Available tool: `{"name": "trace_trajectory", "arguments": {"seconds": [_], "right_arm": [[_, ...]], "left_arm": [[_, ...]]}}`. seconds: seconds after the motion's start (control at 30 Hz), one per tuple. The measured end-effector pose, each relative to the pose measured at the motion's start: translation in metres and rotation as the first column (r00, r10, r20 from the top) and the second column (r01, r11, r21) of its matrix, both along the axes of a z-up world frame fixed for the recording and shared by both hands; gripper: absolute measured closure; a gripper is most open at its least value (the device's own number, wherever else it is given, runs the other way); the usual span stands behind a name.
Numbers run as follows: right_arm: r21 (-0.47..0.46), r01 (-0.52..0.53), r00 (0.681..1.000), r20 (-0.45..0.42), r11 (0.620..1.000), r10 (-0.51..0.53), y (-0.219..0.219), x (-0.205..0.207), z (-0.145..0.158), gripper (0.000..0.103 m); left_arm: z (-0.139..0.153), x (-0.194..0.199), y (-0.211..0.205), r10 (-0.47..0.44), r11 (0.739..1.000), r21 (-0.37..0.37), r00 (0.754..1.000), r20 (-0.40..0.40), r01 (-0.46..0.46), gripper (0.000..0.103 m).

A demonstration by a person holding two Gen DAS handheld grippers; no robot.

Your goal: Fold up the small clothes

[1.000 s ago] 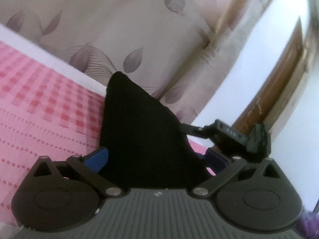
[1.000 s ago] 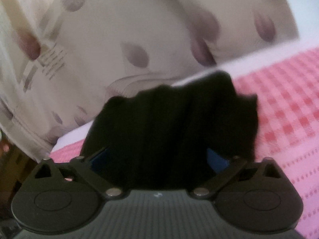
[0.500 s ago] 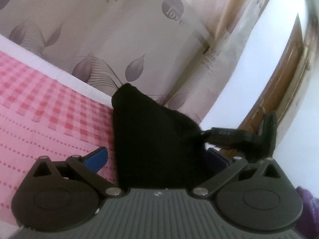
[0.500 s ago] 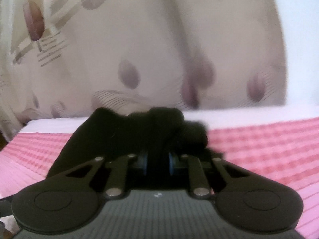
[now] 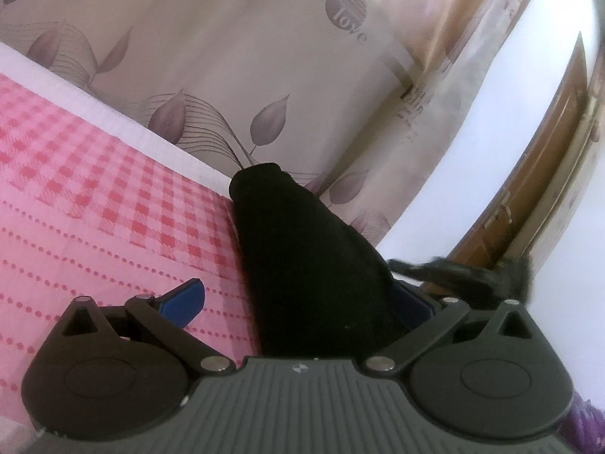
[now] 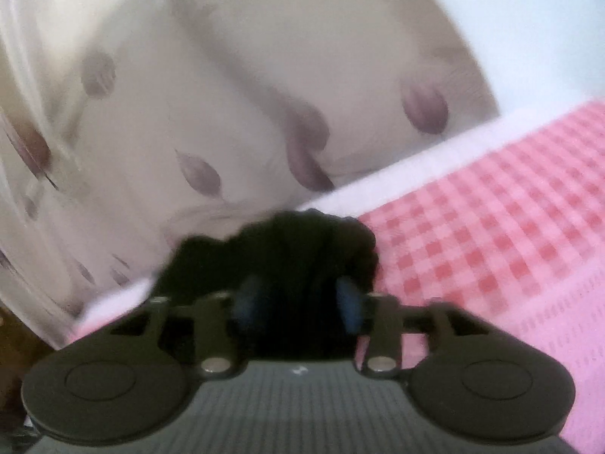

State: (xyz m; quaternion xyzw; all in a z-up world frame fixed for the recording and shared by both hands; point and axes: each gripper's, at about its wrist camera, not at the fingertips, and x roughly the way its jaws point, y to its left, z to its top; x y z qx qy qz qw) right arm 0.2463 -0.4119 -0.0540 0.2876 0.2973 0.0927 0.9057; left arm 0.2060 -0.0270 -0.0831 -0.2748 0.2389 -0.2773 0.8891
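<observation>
A small black garment [image 5: 302, 265] lies bunched on the pink checked bedcover [image 5: 94, 208]. It runs between the wide-apart blue fingers of my left gripper [image 5: 298, 295], which is open. The cloth rests against the right finger and lies clear of the left one [image 5: 181, 299]. In the right wrist view the same black garment [image 6: 287, 249] sits heaped between the blue pads of my right gripper [image 6: 297, 299]. Its jaws are opening and the pads stand apart from the cloth. From the left wrist view my right gripper [image 5: 453, 274] shows blurred at the garment's right edge.
A beige curtain with purple leaves [image 5: 264, 75] hangs behind the bed's white edge [image 5: 132, 128]. A brown wooden door [image 5: 529, 196] and a white wall stand to the right. The pink cover stretches away left of the garment [image 6: 510, 227].
My right gripper closed on the black garment, dragged it sideways, and now has its pads spread again. The cloth has drawn narrower and slid off the left gripper's left finger.
</observation>
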Motion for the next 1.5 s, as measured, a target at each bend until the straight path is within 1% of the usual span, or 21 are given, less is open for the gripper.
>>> {"name": "trace_trajectory", "arguments": {"seconds": [0.13,0.2,0.3,0.33,0.37,0.4,0.43,0.5,0.57,0.6,0.67,0.77,0.83,0.93,1.0,1.07,1.1,1.2,1.3,1.4,1.5], "right_arm": [[-0.02,-0.092,0.995,0.045,0.996,0.092,0.012,-0.056,0.012,0.044],[-0.062,-0.141,0.989,0.024,0.988,0.143,0.026,-0.076,0.01,0.044],[-0.174,-0.183,0.983,-0.038,0.968,0.179,0.046,-0.083,0.0,0.048],[-0.184,-0.193,0.981,-0.045,0.964,0.188,0.049,-0.082,-0.004,0.056],[-0.189,-0.199,0.98,-0.054,0.962,0.192,0.051,-0.081,-0.008,0.06],[-0.209,-0.2,0.979,-0.065,0.957,0.191,0.053,-0.079,-0.01,0.071],[-0.235,-0.198,0.98,-0.076,0.952,0.185,0.055,-0.078,-0.01,0.077],[-0.269,-0.193,0.981,-0.068,0.944,0.182,0.058,-0.081,-0.006,0.087],[-0.366,-0.181,0.983,-0.037,0.913,0.18,0.063,-0.091,0.006,0.09],[-0.389,-0.174,0.984,-0.031,0.905,0.175,0.061,-0.096,0.012,0.097],[-0.406,-0.18,0.983,-0.051,0.896,0.174,0.053,-0.103,0.016,0.097],[-0.368,-0.196,0.98,-0.1,0.909,0.171,0.042,-0.104,0.005,0.097],[-0.357,-0.188,0.981,-0.107,0.915,0.16,0.04,-0.103,-0.001,0.097],[-0.256,-0.184,0.979,-0.129,0.949,0.156,0.03,-0.096,-0.008,0.096],[-0.154,-0.164,0.981,-0.134,0.974,0.143,0.017,-0.098,-0.011,0.095],[-0.075,-0.157,0.982,-0.117,0.985,0.148,0.007,-0.101,-0.01,0.093],[-0.096,-0.146,0.986,-0.092,0.985,0.137,0.006,-0.105,-0.003,0.092],[-0.228,-0.117,0.993,0.003,0.967,0.121,0.017,-0.107,0.029,0.092],[-0.276,-0.143,0.984,0.065,0.95,0.167,0.037,-0.085,0.051,0.092],[-0.397,-0.172,0.973,0.075,0.901,0.218,0.069,-0.049,0.053,0.092],[-0.471,-0.177,0.975,0.033,0.864,0.218,0.084,-0.018,0.033,0.092]], "left_arm": [[0.001,-0.001,-0.002,-0.008,1.0,0.012,1.0,0.006,0.008,0.0],[0.002,-0.002,-0.004,-0.01,1.0,0.019,1.0,0.01,0.01,0.0],[0.002,-0.003,-0.005,-0.007,1.0,0.03,1.0,0.011,0.006,0.0],[0.002,-0.003,-0.006,-0.006,0.999,0.033,1.0,0.01,0.006,0.0],[0.002,-0.003,-0.006,-0.005,0.999,0.037,1.0,0.007,0.005,0.0],[0.002,-0.002,-0.006,-0.004,0.999,0.039,1.0,0.003,0.003,0.0],[0.002,-0.001,-0.006,0.002,0.999,0.043,1.0,-0.003,-0.002,0.0],[0.001,-0.001,-0.005,0.013,0.999,0.045,1.0,-0.011,-0.012,0.0],[0.001,-0.001,-0.004,0.022,0.999,0.047,1.0,-0.014,-0.021,0.0],[0.001,-0.001,-0.004,0.024,0.999,0.048,1.0,-0.015,-0.023,0.0],[0.001,0.0,-0.005,0.023,0.998,0.05,1.0,-0.015,-0.022,0.0],[0.001,-0.001,-0.005,0.018,0.998,0.057,1.0,-0.012,-0.017,0.0],[0.002,-0.001,-0.005,0.017,0.998,0.06,1.0,-0.011,-0.016,0.0],[0.001,-0.001,-0.005,0.017,0.998,0.06,1.0,-0.012,-0.016,0.0],[0.001,0.0,-0.005,0.014,0.998,0.06,1.0,-0.01,-0.014,0.0],[0.001,0.0,-0.005,0.003,0.998,0.063,1.0,-0.003,-0.003,0.0],[0.001,-0.001,-0.007,-0.001,0.998,0.067,1.0,0.0,0.001,0.0],[0.002,-0.002,-0.009,-0.008,0.997,0.073,1.0,0.009,0.008,0.0],[0.002,-0.001,-0.009,-0.013,0.997,0.074,1.0,0.01,0.012,0.0],[0.002,-0.002,-0.009,-0.014,0.997,0.073,1.0,0.011,0.013,0.0],[0.002,-0.002,-0.01,-0.017,0.997,0.077,1.0,0.006,0.017,0.0]]}}
